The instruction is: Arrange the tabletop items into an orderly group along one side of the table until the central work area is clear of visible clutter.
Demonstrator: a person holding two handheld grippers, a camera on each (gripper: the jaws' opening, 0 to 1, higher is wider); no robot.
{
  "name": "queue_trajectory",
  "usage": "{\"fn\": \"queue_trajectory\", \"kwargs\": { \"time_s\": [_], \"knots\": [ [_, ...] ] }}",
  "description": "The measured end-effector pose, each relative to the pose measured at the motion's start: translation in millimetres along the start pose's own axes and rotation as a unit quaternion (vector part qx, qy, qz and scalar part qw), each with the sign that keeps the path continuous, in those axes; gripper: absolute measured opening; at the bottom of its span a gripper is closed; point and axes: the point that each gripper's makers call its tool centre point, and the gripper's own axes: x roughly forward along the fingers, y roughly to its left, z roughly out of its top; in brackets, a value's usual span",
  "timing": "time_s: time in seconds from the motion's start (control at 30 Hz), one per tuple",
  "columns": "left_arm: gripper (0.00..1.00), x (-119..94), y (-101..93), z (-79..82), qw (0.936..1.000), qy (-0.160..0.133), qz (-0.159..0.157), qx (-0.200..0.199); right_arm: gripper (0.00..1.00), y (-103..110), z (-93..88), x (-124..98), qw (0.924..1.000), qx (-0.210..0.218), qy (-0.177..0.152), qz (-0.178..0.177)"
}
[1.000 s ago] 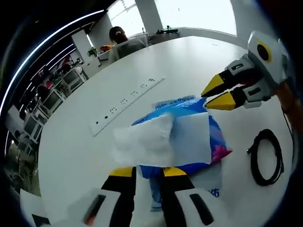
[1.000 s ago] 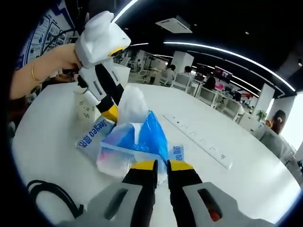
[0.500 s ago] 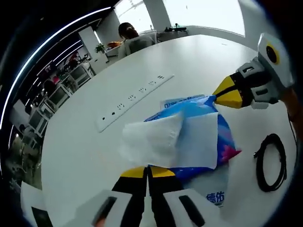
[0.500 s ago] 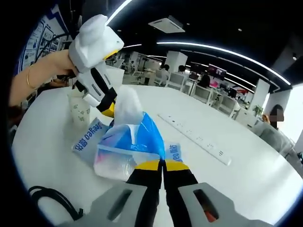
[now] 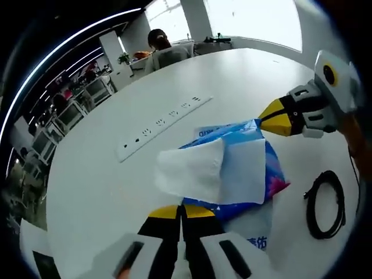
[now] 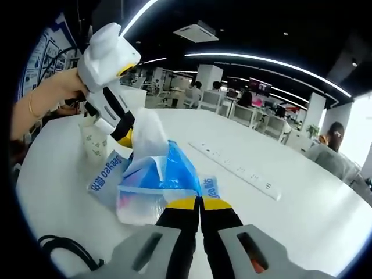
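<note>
A blue plastic tissue pack point(image 5: 256, 168) lies in the middle of the white table point(image 5: 99, 186), with a white tissue point(image 5: 195, 171) sticking out of its top. My left gripper point(image 5: 181, 210) is shut on the pack's near edge. My right gripper point(image 5: 263, 120) comes in from the right and is shut on the pack's far corner. In the right gripper view, my right gripper point(image 6: 199, 202) pinches the blue wrapper of the tissue pack point(image 6: 168, 171). Across it, the left gripper point(image 6: 124, 138), held by a hand, grips the opposite end below the tissue point(image 6: 148, 131).
A white power strip point(image 5: 163, 121) runs across the table beyond the pack. A coiled black cable point(image 5: 324, 203) lies to the right. A paper cup point(image 6: 93, 139) stands behind the left gripper. A person point(image 5: 158, 47) sits at the table's far edge.
Both grippers' jaws, apart a second ago, have shut on the two ends of the tissue pack. Both views have shifted slightly since.
</note>
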Motion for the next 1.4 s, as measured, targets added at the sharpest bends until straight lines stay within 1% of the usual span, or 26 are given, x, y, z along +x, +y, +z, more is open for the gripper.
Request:
{"fn": "queue_trajectory", "kwargs": {
  "time_s": [0.03, 0.07, 0.3, 0.47, 0.6, 0.63, 0.83, 0.93, 1.0, 1.07, 1.17, 1.4],
  "knots": [
    [0.00, 0, 0.1, 0.2, 1.0000, 0.000, 0.000, 0.000, 0.00, -2, 0.6, 0, 1.0000, 0.005, 0.000, 0.000],
    [0.00, -3, -2.7, -0.6, 0.9999, 0.003, -0.009, 0.007, 0.00, -3, 1.0, 0, 1.0000, 0.006, -0.001, -0.001],
    [0.00, -7, -5.4, 4.5, 0.9999, -0.002, -0.012, 0.011, 0.00, -6, 1.7, -5, 1.0000, 0.006, 0.000, -0.006],
    [0.00, -12, -17.9, 5.5, 0.9995, 0.000, -0.017, 0.027, 0.00, -7, -0.9, -16, 1.0000, 0.001, 0.000, -0.006],
    [0.00, -15, -32.9, 11.8, 0.9989, -0.002, -0.025, 0.039, 0.00, -10, -7.8, -29, 1.0000, -0.003, 0.005, -0.007],
    [0.00, -15, -34.3, 12.4, 0.9988, -0.002, -0.026, 0.041, 0.00, -12, -8.3, -30, 0.9999, -0.002, 0.007, -0.008],
    [0.00, -18, -62.2, 21.5, 0.9972, -0.005, -0.044, 0.061, 0.00, -26, -17.4, -53, 0.9997, -0.003, 0.013, -0.019],
    [0.00, -19, -74.9, 25.7, 0.9959, -0.004, -0.053, 0.073, 0.00, -29, -20.6, -59, 0.9996, -0.005, 0.015, -0.021],
    [0.00, -18, -88.4, 28.7, 0.9945, -0.004, -0.072, 0.076, 0.00, -33, -25.4, -66, 0.9994, -0.010, 0.019, -0.026],
    [0.00, -18, -94.8, 30.3, 0.9939, -0.005, -0.076, 0.079, 0.00, -38, -30.4, -72, 0.9992, -0.009, 0.023, -0.032],
    [0.00, -17, -108.1, 34.1, 0.9925, -0.006, -0.091, 0.082, 0.00, -44, -38.0, -83, 0.9988, -0.008, 0.027, -0.040],
    [0.00, -19, -134.2, 42.6, 0.9894, -0.008, -0.105, 0.100, 0.00, -54, -50.8, -100, 0.9979, 0.000, 0.034, -0.055]
  ]
}}
